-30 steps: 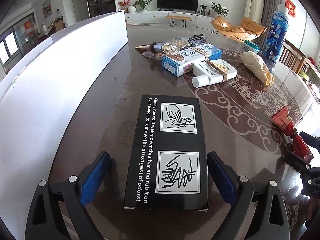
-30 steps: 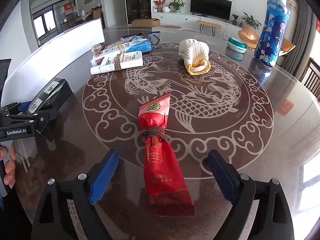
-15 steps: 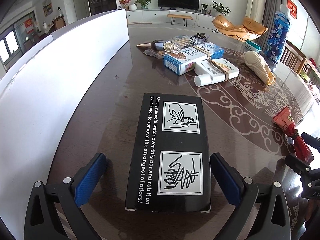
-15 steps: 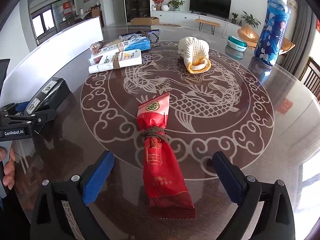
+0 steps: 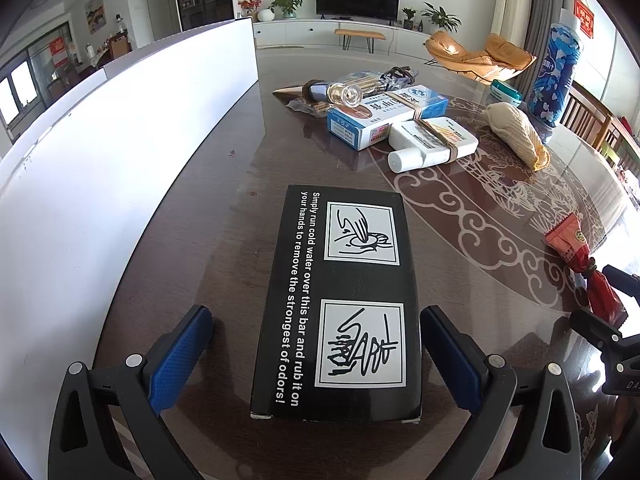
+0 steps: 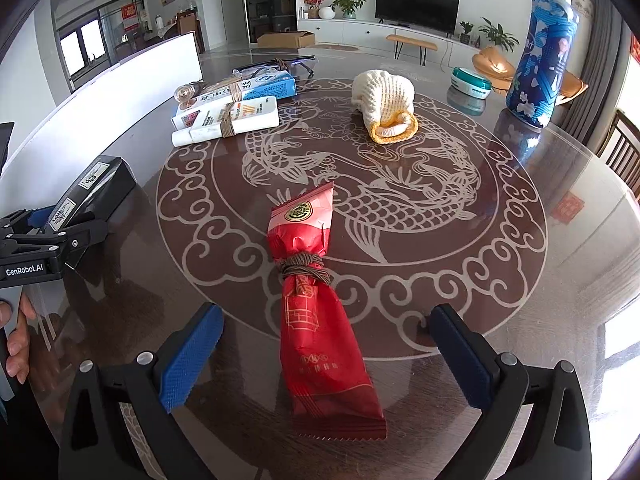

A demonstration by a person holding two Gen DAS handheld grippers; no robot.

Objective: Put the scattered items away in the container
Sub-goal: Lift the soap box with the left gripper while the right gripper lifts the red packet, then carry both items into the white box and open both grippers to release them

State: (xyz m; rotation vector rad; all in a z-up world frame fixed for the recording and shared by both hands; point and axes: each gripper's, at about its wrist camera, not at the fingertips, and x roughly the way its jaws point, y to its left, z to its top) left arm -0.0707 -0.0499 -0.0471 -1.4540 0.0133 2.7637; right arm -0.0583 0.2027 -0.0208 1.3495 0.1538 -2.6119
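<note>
A black printed box [image 5: 340,300] lies flat on the dark table between the blue pads of my left gripper [image 5: 316,320], which is open; the right pad is close to the box's side and the left pad stands well clear. A red snack packet [image 6: 316,320] tied with brown cord lies lengthwise between the fingers of my right gripper [image 6: 326,316]; its jaws are opening and neither pad touches the packet. The white container wall [image 5: 120,160] runs along the table's left side.
Farther back lie a blue-and-white carton [image 5: 384,116], a white bottle [image 5: 432,144] bound with cord, a glass vial [image 5: 344,94] and a knitted cream pouch [image 6: 384,104]. A tall blue canister [image 6: 540,52] and a small teal tin [image 6: 470,82] stand at the far right.
The right gripper's jaws have spread wider around the red packet. The left gripper's jaws have also widened slightly around the black box. Neither item has moved.
</note>
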